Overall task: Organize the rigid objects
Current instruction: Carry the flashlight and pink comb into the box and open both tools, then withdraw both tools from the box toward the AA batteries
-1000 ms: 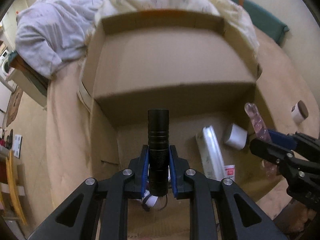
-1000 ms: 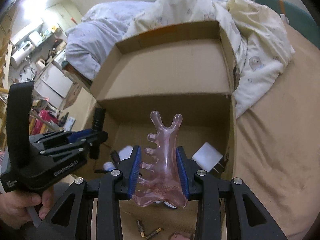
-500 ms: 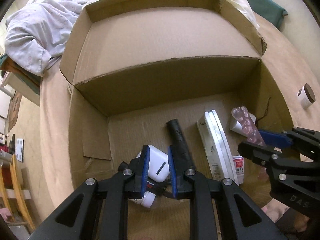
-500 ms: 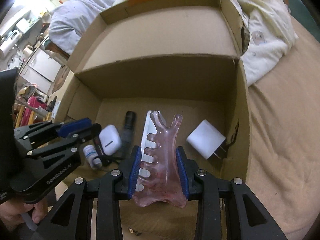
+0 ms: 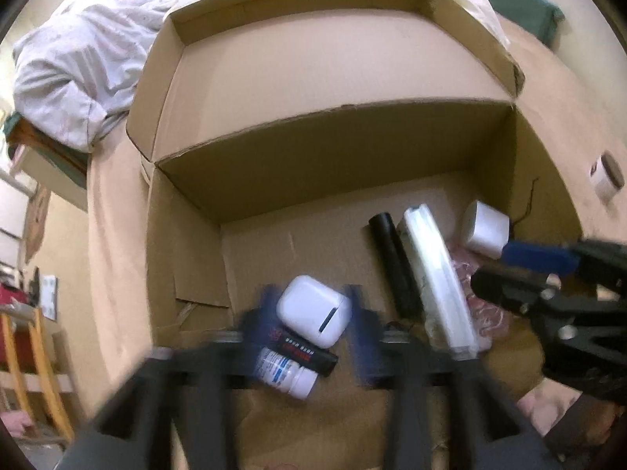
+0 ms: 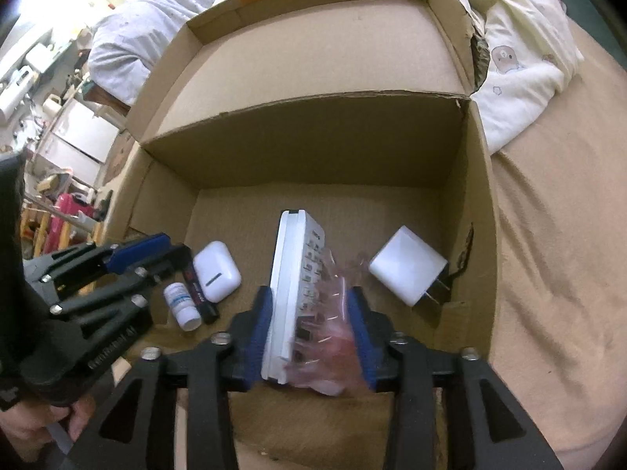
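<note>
An open cardboard box (image 5: 188,243) lies on the bed, and both grippers point down into it. My left gripper (image 5: 311,313) is blurred; its jaws are opening and hold nothing, and a white earbud case (image 5: 313,313) lies on the box floor under the gap. The black flashlight (image 5: 392,262) lies loose beside a white keypad remote (image 5: 435,274). My right gripper (image 6: 309,323) is opening too. The pink comb-like piece (image 6: 333,313) is a blur between its pads, slipping down against the remote (image 6: 294,274).
A white charger plug (image 6: 407,270) sits by the right box wall. A small white bottle (image 6: 181,305) and a black-and-red tube (image 6: 198,293) lie at the left near the left gripper (image 6: 149,258). Bedding is piled behind the box. A small jar (image 5: 605,174) stands on the bed.
Both grippers sank into the box. The left one let the flashlight go, and it now lies on the box floor; those jaws then spread wide. The right jaws loosened and the pink piece slips down.
</note>
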Demonstrator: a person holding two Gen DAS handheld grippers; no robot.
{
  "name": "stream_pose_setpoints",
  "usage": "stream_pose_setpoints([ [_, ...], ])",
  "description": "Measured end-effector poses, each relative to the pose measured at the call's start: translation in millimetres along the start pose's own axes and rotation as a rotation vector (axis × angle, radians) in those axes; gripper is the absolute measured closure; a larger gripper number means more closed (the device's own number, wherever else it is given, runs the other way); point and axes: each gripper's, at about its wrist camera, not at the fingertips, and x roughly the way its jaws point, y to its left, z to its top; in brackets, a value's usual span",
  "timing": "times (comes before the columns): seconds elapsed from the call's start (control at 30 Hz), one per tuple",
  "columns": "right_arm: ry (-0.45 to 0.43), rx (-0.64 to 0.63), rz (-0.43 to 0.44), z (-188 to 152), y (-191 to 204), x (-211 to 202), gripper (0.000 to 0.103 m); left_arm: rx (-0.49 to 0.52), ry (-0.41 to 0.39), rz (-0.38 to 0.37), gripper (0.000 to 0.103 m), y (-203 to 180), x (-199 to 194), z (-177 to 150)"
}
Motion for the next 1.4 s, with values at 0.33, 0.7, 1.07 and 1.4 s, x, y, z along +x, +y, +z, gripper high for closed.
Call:
stream_pose_setpoints([
  [0.33,-0.116,0.034,0.017,8.4,-3.3,-22.3,0.002,-0.030,-0.053,-0.044,0.000,6.3,-20.5,1.8],
  [0.7,-0.116,0.045,0.000,8.3,-5.9,-23.0,0.001,-0.047,-0.025,-0.101,0.000,4.6,-19.1,3.2],
  [1.07,-0.180,0.076,0.043,3.2,-2.3,-50.7,0.001,-0.102,-0.056,-0.140,0.000,18.8,-55.9,-5.5],
  [1.4,-0.188,0.056,0.070,-36.0,7.4,-79.8,0.002,-0.141,-0.060,-0.105,0.000,46.2,-83.2,-50.1],
])
